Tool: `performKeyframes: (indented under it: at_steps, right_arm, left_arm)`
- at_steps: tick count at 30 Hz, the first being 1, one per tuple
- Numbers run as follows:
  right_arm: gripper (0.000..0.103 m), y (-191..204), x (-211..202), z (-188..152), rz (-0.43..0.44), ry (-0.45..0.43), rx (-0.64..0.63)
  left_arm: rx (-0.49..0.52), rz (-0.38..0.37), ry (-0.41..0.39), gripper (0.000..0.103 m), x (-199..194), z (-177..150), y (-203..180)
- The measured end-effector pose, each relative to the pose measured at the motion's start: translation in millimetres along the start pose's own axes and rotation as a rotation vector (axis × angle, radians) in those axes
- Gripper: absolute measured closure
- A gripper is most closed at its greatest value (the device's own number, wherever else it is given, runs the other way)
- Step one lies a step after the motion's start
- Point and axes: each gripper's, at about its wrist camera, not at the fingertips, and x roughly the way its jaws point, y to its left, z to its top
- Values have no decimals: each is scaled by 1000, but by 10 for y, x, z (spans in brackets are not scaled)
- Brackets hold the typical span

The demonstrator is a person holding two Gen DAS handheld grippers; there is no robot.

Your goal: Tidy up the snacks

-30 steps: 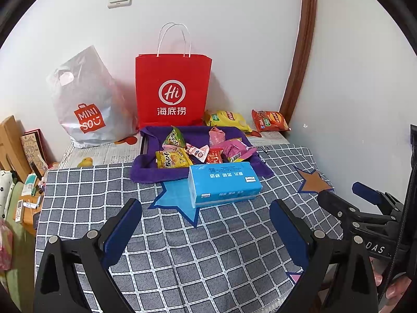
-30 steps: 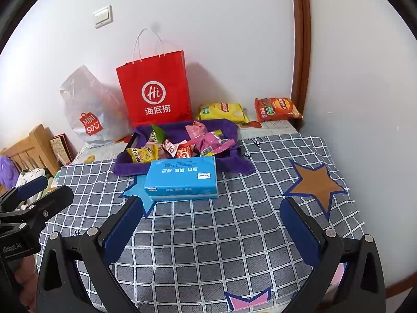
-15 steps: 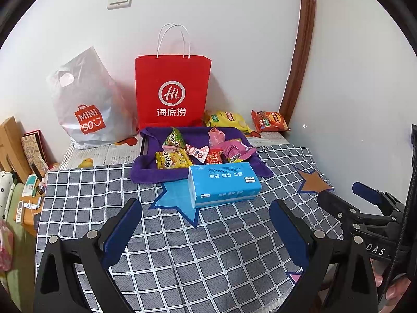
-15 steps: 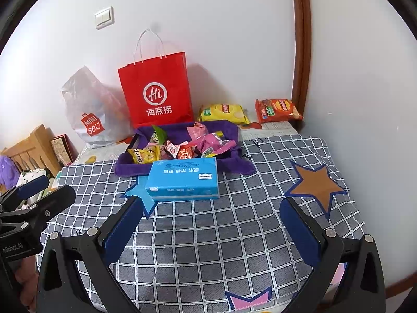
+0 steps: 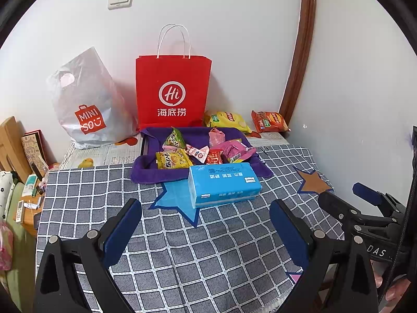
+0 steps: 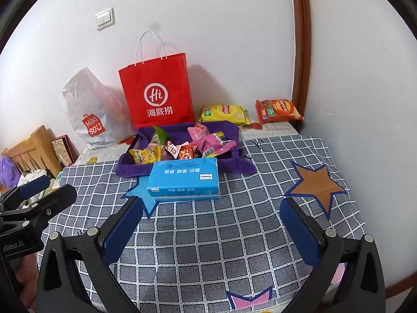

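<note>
The tablecloth (image 5: 78, 195) was grey with white grid lines and blue-edged stars. A bright blue tissue pack (image 5: 224, 185) lay beside a purple tray (image 5: 146, 174) — behind stood a red bag (image 5: 173, 91) with white lettering.

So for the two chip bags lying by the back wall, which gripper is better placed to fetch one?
Probably the right gripper. The yellow chip bag and the red chip bag lie toward the right-hand corner, nearer its side, and both grippers are open and empty. The left gripper would have to cross over.
</note>
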Motion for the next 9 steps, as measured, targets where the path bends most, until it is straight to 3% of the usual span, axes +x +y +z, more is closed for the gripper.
performKeyframes:
  at_steps: [9]
  right_arm:
    - [0, 15, -29, 0, 8, -5, -1]
  left_arm:
    - [-2, 5, -1, 4, -5, 4, 11]
